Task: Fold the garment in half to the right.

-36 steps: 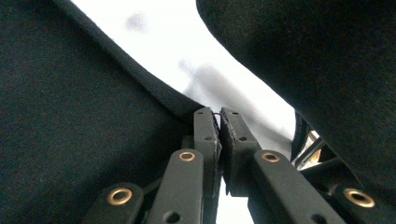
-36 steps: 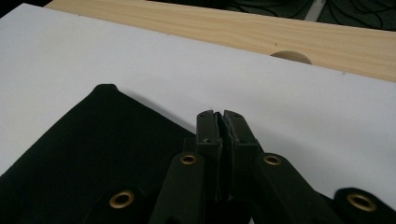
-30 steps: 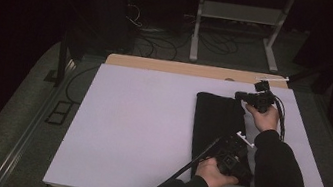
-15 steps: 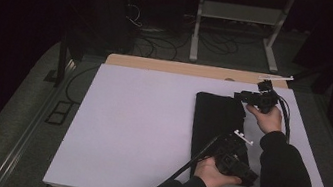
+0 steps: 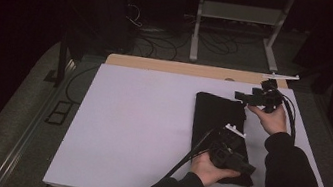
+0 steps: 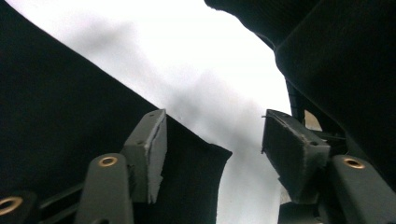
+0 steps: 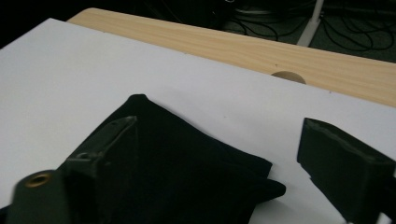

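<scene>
A black cloth (image 5: 218, 124) lies folded on the right half of the white worktop (image 5: 140, 119). The left hand-held gripper (image 6: 212, 149) hangs over the cloth's near end, jaws spread, one pad on the cloth and its corner between them. The right hand-held gripper (image 7: 219, 154) is also spread, poised at the far right corner. To fold well, I judge each should close squarely on its corner, taking all layers, then lift together so the edge stays straight.
</scene>
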`<state>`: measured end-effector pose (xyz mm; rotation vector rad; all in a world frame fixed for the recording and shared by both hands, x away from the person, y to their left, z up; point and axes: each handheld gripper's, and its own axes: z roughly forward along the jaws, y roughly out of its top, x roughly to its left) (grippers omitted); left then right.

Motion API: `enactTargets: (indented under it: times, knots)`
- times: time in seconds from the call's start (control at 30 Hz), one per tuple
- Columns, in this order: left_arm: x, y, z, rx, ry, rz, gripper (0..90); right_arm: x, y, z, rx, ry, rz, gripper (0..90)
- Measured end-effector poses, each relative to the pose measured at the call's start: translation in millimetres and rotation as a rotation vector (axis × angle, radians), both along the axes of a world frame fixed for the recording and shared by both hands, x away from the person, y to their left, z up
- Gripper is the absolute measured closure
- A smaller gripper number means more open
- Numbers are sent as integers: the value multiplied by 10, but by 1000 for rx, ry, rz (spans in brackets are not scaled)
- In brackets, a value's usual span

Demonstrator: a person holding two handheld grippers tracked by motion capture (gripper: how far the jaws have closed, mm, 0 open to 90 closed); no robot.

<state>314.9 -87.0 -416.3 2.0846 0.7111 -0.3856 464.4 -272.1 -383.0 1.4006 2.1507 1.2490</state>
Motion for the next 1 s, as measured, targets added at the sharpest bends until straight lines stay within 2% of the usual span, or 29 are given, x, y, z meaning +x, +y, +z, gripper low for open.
enactTargets:
  times: [0.07, 0.27, 0.33, 0.4, 0.53, 0.8, 0.9, 1.0]
  knots:
    - [21, 33, 14, -13, -7, 4, 337, -25, -8, 17, -10, -5, -2, 6]
    - [91, 131, 40, -47, -19, 12, 201, -77, -59, 23, -9, -9, 1, 0]
    - [119, 162, 39, -45, -16, 12, 135, -98, -80, 19, -3, -5, 3, 0]
    - [135, 195, 41, -47, -19, 15, 112, -119, -101, 15, 5, -3, 4, 0]
    - [175, 277, 60, -41, -37, 33, 4, -162, -138, 26, 7, -6, 15, 0]
    - [242, 502, 101, -47, -102, 65, 0, -254, -205, 81, 10, -10, 22, 0]
    - [248, 589, 126, -33, -136, 79, 0, -289, -223, 95, 7, -14, 28, 0]
    - [264, 670, 146, -34, -146, 94, 0, -322, -234, 104, 0, -16, 29, 0]
